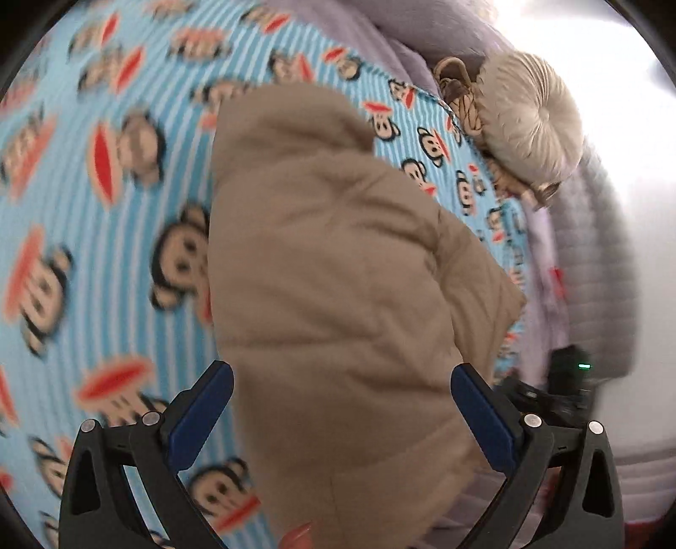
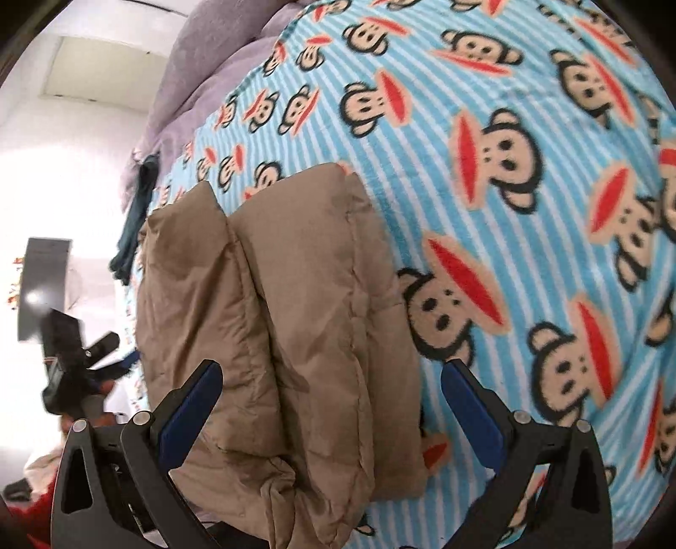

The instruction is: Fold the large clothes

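1. The left gripper [image 1: 342,388] has its jaws spread as wide as they go. Its blue pads [image 1: 203,416] stand clear on either side of the tan cloth below and press on nothing.
2. The right gripper [image 2: 331,386] is likewise wide open and empty, its blue pads [image 2: 192,411] apart from the fabric under them.
3. Both grippers point steeply down at the padded jacket [image 2: 279,321], a tan quilted piece lying folded into a thick bundle.
4. In the right wrist view the jacket shows two long puffy rolls side by side with a deep crease between them, the near end bunched and rumpled.
5. In the left wrist view the jacket [image 1: 333,262] looks like one broad mound with soft wrinkles, running away from the camera.
6. The jacket rests on a blanket [image 2: 486,139] striped blue and white and printed with monkey faces with red mouths.
7. Beyond the blanket lies lilac bedding [image 1: 380,38], and beside it a round beige cushion [image 1: 528,122] with a buttoned centre.
8. At the left edge of the right wrist view the other gripper [image 2: 76,359] appears, dark and blurred, just beside the jacket.
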Action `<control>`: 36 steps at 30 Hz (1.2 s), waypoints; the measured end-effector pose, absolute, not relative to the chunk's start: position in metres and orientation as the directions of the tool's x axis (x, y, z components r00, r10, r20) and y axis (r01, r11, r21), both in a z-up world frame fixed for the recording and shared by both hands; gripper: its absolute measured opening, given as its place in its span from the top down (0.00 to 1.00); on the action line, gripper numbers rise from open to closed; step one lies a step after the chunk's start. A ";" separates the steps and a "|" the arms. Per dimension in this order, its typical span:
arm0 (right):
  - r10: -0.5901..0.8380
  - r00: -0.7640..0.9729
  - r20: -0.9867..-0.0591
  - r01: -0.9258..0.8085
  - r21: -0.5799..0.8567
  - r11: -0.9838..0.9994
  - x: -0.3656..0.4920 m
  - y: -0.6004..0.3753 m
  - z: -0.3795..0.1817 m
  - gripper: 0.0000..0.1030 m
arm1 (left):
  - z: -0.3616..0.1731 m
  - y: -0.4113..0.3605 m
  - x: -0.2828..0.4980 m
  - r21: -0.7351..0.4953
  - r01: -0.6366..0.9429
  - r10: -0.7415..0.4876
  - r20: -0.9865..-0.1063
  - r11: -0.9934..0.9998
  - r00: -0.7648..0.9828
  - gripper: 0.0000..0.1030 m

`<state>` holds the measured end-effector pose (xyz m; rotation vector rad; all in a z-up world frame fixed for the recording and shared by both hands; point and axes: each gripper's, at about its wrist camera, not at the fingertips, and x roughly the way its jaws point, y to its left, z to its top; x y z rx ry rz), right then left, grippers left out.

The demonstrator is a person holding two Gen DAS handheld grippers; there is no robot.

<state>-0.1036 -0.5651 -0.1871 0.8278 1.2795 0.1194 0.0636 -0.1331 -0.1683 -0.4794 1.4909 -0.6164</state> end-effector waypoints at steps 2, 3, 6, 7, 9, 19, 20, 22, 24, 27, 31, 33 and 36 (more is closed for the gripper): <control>0.550 0.304 -0.778 0.334 0.627 0.703 -0.096 -0.566 -0.194 0.00 | -0.182 -0.131 0.060 -0.691 0.058 -0.689 -0.723 0.721 -0.052 0.00; 0.566 0.287 -0.773 0.322 0.634 0.703 -0.091 -0.565 -0.198 0.00 | -0.187 -0.133 0.058 -0.694 0.059 -0.692 -0.719 0.717 -0.062 0.00; 0.602 0.237 -0.763 0.292 0.647 0.705 -0.077 -0.560 -0.215 0.00 | -0.201 -0.146 0.054 -0.668 0.100 -0.661 -0.744 0.738 -0.092 0.00; 0.624 0.223 -0.749 0.278 0.662 0.696 -0.071 -0.558 -0.221 0.00 | -0.204 -0.150 0.052 -0.665 0.114 -0.658 -0.747 0.738 -0.096 0.00; 0.677 0.207 -0.707 0.262 0.706 0.658 -0.063 -0.553 -0.229 0.00 | -0.207 -0.153 0.051 -0.666 0.125 -0.659 -0.746 0.735 -0.094 0.00; 0.774 0.147 -0.616 0.281 0.776 0.565 -0.029 -0.532 -0.271 0.00 | -0.243 -0.166 0.056 -0.701 0.056 -0.690 -0.711 0.711 -0.139 0.00; 0.776 0.146 -0.614 0.293 0.776 0.559 -0.028 -0.531 -0.272 0.00 | -0.245 -0.169 0.055 -0.702 0.046 -0.691 -0.709 0.711 -0.143 0.00; 0.782 0.157 -0.603 0.326 0.779 0.536 -0.027 -0.532 -0.275 0.00 | -0.243 -0.175 0.055 -0.698 0.045 -0.687 -0.713 0.715 -0.142 0.00; 0.786 0.161 -0.597 0.346 0.780 0.521 -0.027 -0.532 -0.275 0.01 | -0.238 -0.180 0.054 -0.695 0.057 -0.685 -0.717 0.717 -0.134 0.00; 0.807 0.176 -0.563 0.366 0.799 0.478 -0.028 -0.526 -0.270 0.14 | -0.223 -0.181 0.054 -0.706 0.083 -0.698 -0.708 0.704 -0.105 0.12; 0.815 0.217 -0.537 0.364 0.819 0.443 -0.032 -0.516 -0.252 0.36 | -0.203 -0.171 0.060 -0.749 0.110 -0.746 -0.662 0.654 -0.075 0.25; 0.813 0.249 -0.526 0.364 0.829 0.424 -0.033 -0.508 -0.241 0.41 | -0.193 -0.165 0.068 -0.756 0.130 -0.755 -0.652 0.641 -0.068 0.25; 0.807 0.300 -0.508 0.343 0.847 0.406 -0.027 -0.487 -0.219 0.43 | -0.172 -0.154 0.082 -0.765 0.162 -0.769 -0.637 0.623 -0.054 0.25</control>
